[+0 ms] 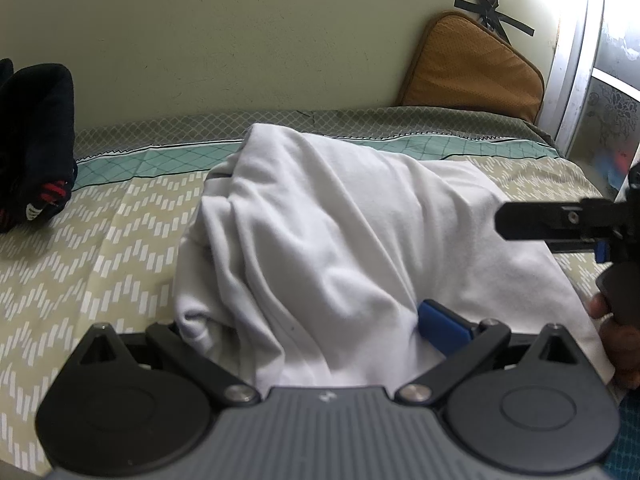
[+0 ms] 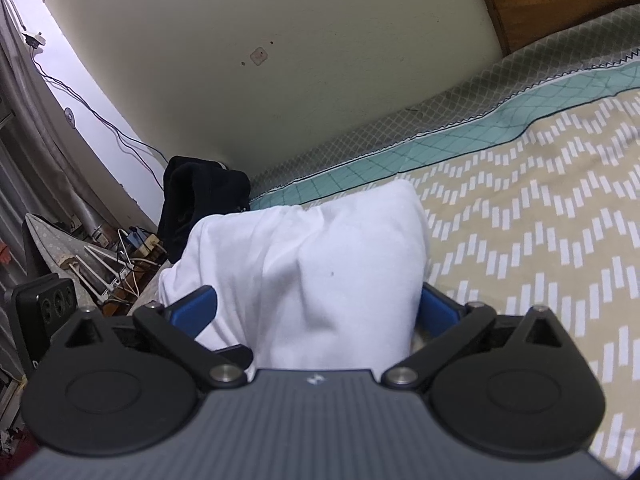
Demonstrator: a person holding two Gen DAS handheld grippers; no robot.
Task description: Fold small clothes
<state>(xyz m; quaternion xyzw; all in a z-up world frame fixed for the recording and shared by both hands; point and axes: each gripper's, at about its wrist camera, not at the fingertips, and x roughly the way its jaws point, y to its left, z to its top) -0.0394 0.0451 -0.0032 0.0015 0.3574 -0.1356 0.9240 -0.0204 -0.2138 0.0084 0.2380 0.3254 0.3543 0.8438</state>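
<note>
A white garment [image 1: 320,240] is seen bunched in a rumpled heap on a bed [image 1: 100,248] covered by a patterned sheet, with a teal band running along its far side below a pale wall [image 1: 280,40]. In the left wrist view, the cloth is draped over the left claw [image 1: 312,332]; only one blue finger [image 1: 442,326] is exposed, the other being buried under folds, so it cannot be told whether cloth is pinched there. In the right wrist view, the right claw [image 2: 316,312] is spread wide, its blue fingers [image 2: 196,306] standing on either side of the garment's near edge, cloth lying between them without being pressed. The right claw is also seen from the left camera, at the right edge beside the garment, with a hand [image 1: 618,332] on its handle. Bare sheet is left open to the left of the heap and on its far side. A dark garment [image 1: 36,140] lies well apart at the bed's edge by the wall, and a brown cushion [image 1: 472,68] is propped in the far corner.
</note>
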